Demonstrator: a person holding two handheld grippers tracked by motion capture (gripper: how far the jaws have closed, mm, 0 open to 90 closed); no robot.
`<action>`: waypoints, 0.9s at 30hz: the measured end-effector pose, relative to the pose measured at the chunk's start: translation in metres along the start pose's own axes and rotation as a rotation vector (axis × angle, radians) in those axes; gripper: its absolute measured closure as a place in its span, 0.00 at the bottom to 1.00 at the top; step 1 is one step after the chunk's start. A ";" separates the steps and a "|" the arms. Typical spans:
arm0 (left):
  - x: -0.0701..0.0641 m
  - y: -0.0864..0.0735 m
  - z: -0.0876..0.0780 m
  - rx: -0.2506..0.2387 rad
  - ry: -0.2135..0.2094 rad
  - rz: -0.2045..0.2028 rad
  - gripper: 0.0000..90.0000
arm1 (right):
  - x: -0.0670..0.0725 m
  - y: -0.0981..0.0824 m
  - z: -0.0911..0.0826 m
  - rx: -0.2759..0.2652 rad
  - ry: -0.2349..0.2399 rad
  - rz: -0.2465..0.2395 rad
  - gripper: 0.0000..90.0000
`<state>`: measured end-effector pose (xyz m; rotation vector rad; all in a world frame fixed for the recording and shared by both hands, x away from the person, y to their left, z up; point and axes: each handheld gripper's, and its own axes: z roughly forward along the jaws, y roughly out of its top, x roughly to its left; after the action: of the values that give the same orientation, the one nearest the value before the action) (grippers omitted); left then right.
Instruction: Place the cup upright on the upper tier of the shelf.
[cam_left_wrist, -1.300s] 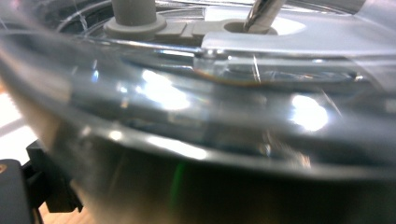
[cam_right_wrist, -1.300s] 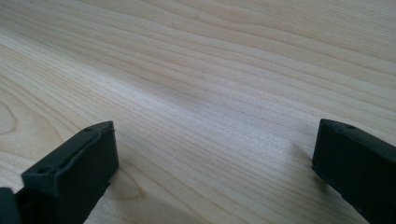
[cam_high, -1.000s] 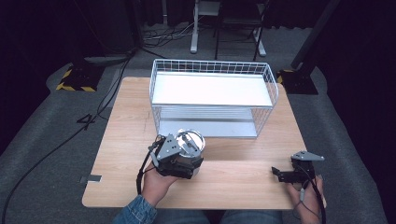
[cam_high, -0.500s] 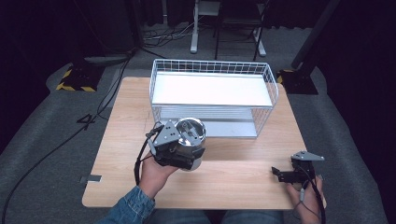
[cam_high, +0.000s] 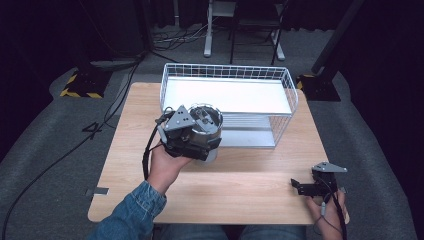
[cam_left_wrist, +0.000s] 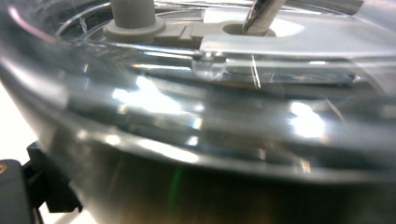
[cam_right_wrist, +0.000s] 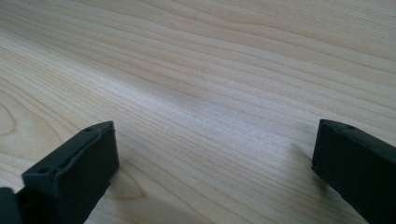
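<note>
A round steel pot (cam_high: 209, 124) with a clear glass lid hangs just above the wooden table (cam_high: 240, 195), in front of the rack's left half. My left gripper (cam_high: 199, 142) is shut on its near side, with a hand under it. The left gripper view is very close to the pot (cam_left_wrist: 196, 140): glass lid, grey knob, shiny wall. My right gripper (cam_high: 296, 186) rests low at the table's front right, open, with bare wood between its jaws (cam_right_wrist: 215, 158).
A white wire rack (cam_high: 225, 67) with an upper white shelf and a lower shelf stands at the back of the table. Dark floor, cables and stands lie beyond the table.
My left gripper has carried the pot up and away from the person, toward the rack's front. The right gripper has stayed where it was.
</note>
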<state>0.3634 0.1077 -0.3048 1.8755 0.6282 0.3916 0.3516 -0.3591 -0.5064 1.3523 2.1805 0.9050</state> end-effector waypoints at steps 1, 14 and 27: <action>0.001 0.004 0.000 -0.002 0.002 0.003 0.04 | 0.000 0.000 0.000 0.000 0.000 0.000 0.01; 0.020 0.050 0.006 -0.031 0.005 0.002 0.04 | 0.000 0.001 0.000 0.000 -0.002 0.001 0.01; 0.039 0.084 0.025 -0.055 0.051 -0.007 0.04 | 0.000 0.001 0.001 0.000 -0.001 0.001 0.01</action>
<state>0.4286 0.0869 -0.2373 1.8157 0.6518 0.4493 0.3522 -0.3588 -0.5064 1.3535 2.1792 0.9041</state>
